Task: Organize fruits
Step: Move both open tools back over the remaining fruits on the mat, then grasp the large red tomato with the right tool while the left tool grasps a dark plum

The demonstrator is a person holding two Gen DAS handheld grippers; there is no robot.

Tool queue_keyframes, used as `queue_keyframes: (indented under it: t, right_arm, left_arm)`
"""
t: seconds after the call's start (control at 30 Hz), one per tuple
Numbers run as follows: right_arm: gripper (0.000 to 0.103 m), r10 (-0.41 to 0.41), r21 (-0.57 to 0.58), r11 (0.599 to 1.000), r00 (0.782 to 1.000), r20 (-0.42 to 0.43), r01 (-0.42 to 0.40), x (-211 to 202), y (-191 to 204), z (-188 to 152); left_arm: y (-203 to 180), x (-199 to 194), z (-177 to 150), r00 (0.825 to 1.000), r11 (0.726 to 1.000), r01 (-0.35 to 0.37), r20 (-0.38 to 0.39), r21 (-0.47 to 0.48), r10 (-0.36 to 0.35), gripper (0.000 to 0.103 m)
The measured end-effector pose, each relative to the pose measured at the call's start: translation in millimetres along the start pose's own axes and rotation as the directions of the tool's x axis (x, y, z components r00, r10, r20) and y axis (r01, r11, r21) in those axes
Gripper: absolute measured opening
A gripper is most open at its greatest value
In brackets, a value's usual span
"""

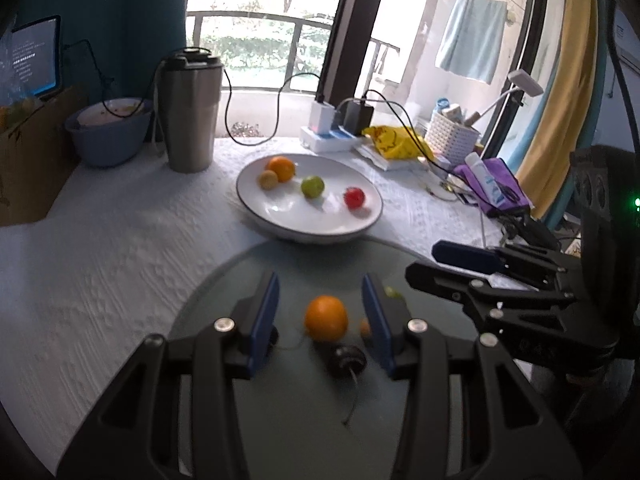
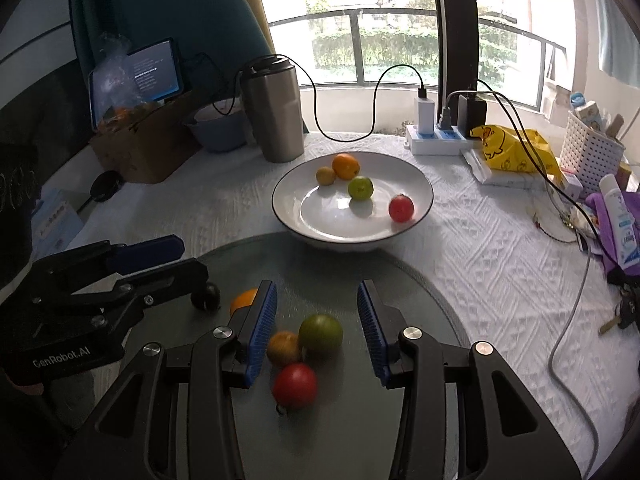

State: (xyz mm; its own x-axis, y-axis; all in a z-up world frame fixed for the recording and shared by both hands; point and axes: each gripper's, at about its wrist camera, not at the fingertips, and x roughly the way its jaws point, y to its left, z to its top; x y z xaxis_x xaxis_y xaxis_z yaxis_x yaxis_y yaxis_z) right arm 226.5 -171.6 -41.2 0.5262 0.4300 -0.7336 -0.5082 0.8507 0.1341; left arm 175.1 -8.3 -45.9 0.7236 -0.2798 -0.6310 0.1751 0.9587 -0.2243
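Both grippers, left gripper (image 1: pixel 320 320) and right gripper (image 2: pixel 316 320), are spread wide and grasp nothing. Centre your left pads on the orange (image 1: pixel 326 318) lying on the glass mat (image 1: pixel 288 420), clench gently, then carry it to the white bowl (image 1: pixel 256 208)

Bright window (image 2: pixel 360 40) with railing, teal curtain (image 2: pixel 180 8), white tablecloth (image 2: pixel 500 280)

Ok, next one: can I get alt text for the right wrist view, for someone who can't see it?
The open right tool hovers over a round glass board holding a green fruit, a brownish fruit and a red fruit. Beyond, a white bowl holds four small fruits; the left tool reaches in from the left.
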Motion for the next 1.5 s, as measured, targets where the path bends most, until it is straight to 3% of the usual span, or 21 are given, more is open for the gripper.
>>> queue_keyframes:
  t: [0.3,0.4,0.43,0.9,0.93,1.0,1.2,1.5]
  right_arm:
    - [0.044,0.017,0.004,1.0,1.0,-0.025,-0.017,-0.4,3.1,-21.7]
    - [0.044,0.025,0.005,1.0,0.999,-0.039,-0.024,1.2,3.6,-29.7]
    - [0.044,0.027,0.006,1.0,0.999,-0.045,-0.027,2.1,3.4,-32.6]
    - [0.044,0.087,-0.002,0.996,0.99,-0.111,-0.088,23.4,3.2,-53.9]
    - [0.043,0.091,-0.004,0.996,0.99,-0.112,-0.092,23.3,3.2,-53.8]
    - [0.031,0.103,-0.01,0.994,0.988,-0.113,-0.105,22.8,2.4,-54.0]
    - [0.031,0.115,-0.009,0.993,0.988,-0.098,-0.117,16.2,-6.1,-54.0]
    - [0.031,0.095,0.033,0.995,0.994,-0.061,-0.093,4.7,-31.7,-52.4]
  left_arm:
    - [-7.9,2.1,-21.9,0.999,1.0,0.002,-0.038,-0.011,-0.002,0.047]
    - [-7.7,4.2,-28.7,0.999,1.0,0.0,-0.052,-0.022,-0.001,0.065]
    - [-7.7,5.1,-31.4,0.998,1.0,0.004,-0.058,-0.029,-0.005,0.067]
    - [-10.2,18.0,-44.6,0.991,0.997,-0.065,-0.12,-0.034,0.06,0.067]
    - [-10.3,18.9,-44.7,0.99,0.997,-0.067,-0.123,-0.036,0.062,0.067]
    - [-11.3,21.1,-44.7,0.989,0.997,-0.074,-0.13,-0.032,0.069,0.067]
    - [-19.6,31.0,-44.4,0.987,0.998,-0.07,-0.144,-0.003,0.069,0.066]
    - [-29.0,44.7,-46.1,0.98,0.997,-0.069,-0.183,0.041,0.076,0.03]
